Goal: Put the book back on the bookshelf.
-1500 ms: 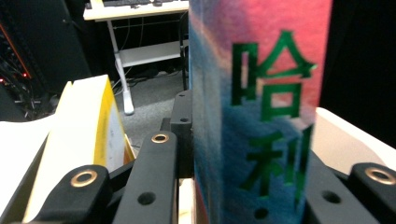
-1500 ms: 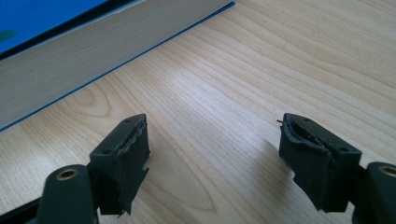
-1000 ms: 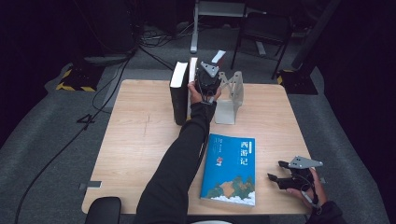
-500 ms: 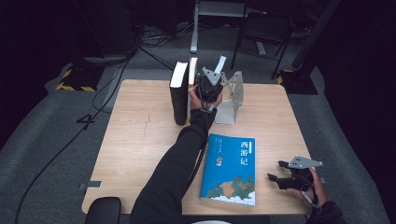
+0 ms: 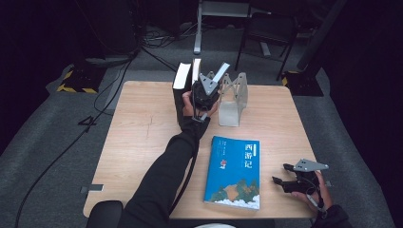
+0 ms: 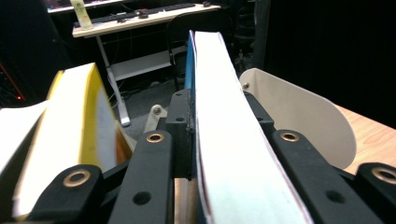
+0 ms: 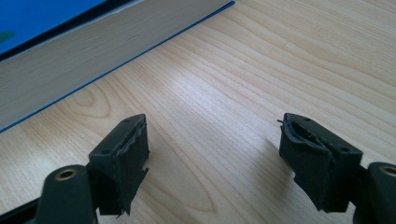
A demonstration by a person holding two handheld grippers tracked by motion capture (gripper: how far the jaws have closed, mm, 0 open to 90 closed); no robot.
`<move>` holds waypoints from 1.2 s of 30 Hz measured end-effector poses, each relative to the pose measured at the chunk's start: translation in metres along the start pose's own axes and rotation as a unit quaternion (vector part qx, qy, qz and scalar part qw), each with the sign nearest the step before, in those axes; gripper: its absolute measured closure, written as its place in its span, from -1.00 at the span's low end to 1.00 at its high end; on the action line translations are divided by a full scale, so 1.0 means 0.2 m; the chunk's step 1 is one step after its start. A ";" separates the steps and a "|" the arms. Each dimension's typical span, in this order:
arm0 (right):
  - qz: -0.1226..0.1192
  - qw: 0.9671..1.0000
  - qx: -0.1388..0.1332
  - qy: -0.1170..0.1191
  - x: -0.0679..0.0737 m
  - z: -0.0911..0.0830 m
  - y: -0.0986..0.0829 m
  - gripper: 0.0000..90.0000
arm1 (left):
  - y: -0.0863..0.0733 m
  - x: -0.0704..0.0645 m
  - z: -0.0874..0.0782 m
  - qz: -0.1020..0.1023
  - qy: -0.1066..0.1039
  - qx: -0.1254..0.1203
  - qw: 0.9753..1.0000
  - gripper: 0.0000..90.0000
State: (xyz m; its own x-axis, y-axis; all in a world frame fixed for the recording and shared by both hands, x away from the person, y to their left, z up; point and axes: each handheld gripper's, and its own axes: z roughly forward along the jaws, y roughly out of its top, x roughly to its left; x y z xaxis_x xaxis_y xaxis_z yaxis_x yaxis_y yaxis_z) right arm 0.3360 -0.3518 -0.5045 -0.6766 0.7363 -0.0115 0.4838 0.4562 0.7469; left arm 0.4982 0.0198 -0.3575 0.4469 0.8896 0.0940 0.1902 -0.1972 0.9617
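- My left gripper [image 5: 205, 90] is at the far edge of the table [image 5: 142, 128], jaws clamped on a thin blue-covered book [image 6: 224, 130] held upright on edge.
- In the left gripper view the white page edge of that book runs straight up between the jaws; a yellow-jacketed book [image 6: 79, 140] stands just to one side, the white bookend [image 6: 299, 116] on the other.
- From the high view the held book sits between the dark upright books [image 5: 182, 95] and the bookend [image 5: 233, 102]. I can't tell whether its bottom edge touches the table yet.
- Step in hand, as I judge it: shelving this book into the upright row.
- My right gripper [image 5: 297, 180] idles near the right front corner, jaws spread wide and empty over bare wood [image 7: 210, 93].
- The big blue book [image 5: 235, 171] lies flat just beside it, likely the next one up.
- Next move calls for: seat the held book square against its neighbour, confirm it stands, then release slowly so it doesn't tip into the gap.
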 end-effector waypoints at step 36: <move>0.001 1.000 0.000 -0.002 0.00 0.00 0.00 -0.47 | -0.55 0.10 -0.11 -0.015 -0.067 0.068 0.995 0.51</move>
State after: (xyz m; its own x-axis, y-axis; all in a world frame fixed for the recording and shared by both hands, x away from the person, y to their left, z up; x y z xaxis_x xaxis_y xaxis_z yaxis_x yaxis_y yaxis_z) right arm 0.3352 -0.3518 -0.5044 -0.6733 0.7393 -0.0115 0.4861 0.4544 0.7465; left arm 0.4665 0.0686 -0.4548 0.5498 0.8350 0.0215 0.3180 -0.2330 0.9190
